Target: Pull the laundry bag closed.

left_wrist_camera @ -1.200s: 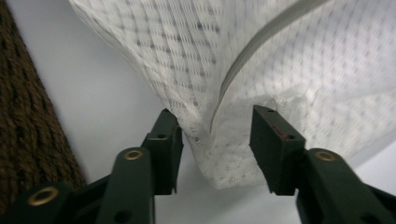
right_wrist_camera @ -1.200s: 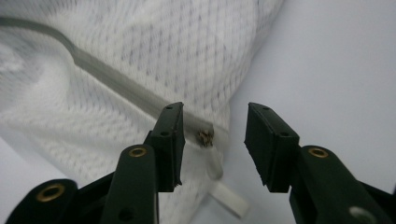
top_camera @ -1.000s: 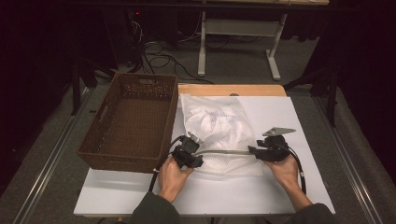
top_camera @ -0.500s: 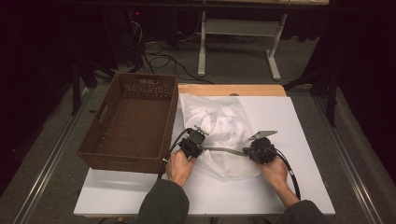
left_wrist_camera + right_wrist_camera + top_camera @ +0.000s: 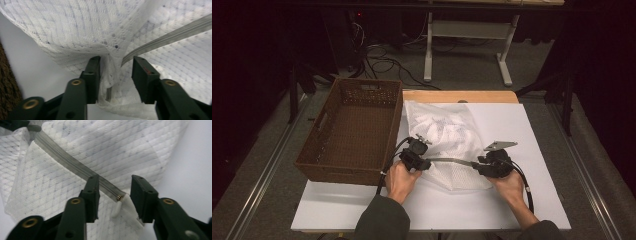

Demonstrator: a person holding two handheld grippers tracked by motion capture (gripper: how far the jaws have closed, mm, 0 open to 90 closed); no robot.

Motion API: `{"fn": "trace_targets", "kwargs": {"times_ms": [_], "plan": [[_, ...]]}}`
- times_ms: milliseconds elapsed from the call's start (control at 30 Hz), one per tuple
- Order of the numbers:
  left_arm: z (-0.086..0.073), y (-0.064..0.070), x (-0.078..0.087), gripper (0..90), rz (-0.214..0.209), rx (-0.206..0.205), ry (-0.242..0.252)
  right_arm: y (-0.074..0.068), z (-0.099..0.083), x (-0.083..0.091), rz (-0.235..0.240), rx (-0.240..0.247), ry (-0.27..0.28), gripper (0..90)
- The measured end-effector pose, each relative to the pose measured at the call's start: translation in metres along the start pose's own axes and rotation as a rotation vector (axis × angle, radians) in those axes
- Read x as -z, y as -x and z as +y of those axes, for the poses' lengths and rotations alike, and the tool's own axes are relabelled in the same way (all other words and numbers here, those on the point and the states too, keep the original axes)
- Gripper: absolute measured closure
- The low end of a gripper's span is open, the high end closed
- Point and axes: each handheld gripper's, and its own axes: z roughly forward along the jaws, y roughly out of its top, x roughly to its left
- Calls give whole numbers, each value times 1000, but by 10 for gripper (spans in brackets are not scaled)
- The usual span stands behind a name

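A white mesh bag lies on the white table, and its grey zipper runs along its near part between my two grippers. My left gripper is at the zipper's left end. In the left gripper view that gripper has its jaws apart around a gathered bunch of mesh, and the zipper runs off to the upper right. My right gripper is at the zipper's right end. In the right gripper view it stands open around the zipper's end and a white pull tab.
A brown wicker basket stands at the table's left, close beside my left gripper; nothing shows inside it. A strip of wood edges the table's far side. Bare table lies right of the bag and along the near edge.
My right gripper has moved left toward the left one, so the stretch of zipper between them is shorter. The left gripper has shifted slightly forward and right.
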Motion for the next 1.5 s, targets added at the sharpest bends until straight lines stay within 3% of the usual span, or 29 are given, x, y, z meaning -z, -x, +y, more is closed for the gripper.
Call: {"fn": "trace_targets", "kwargs": {"times_ms": [167, 367, 500, 667, 867, 1100, 1233, 1500], "plan": [[-1, -5, 16, 478, -36, 29, 45, 2, 0, 13, -25, 8, 40, 478], [-11, -5, 36, 470, -57, 27, 78, 2, -1, 37, -30, -15, 113, 474], [-19, -8, 48, 468, -79, 33, 104, -2, -2, 45, -44, 13, 108, 472], [-27, -1, 58, 467, -92, 1, 129, -6, -6, 49, -14, 17, 102, 485], [-39, 7, 61, 463, -114, -16, 138, -14, -15, 58, 23, 17, 125, 484], [-52, 10, 62, 461, -129, -15, 133, -16, -24, 70, 19, 3, 161, 485], [-58, 9, 60, 461, -136, 1, 132, -14, -30, 71, 20, -27, 166, 488], [-64, 10, 55, 456, -132, 3, 125, -14, -40, 66, 13, -37, 164, 495]]}}
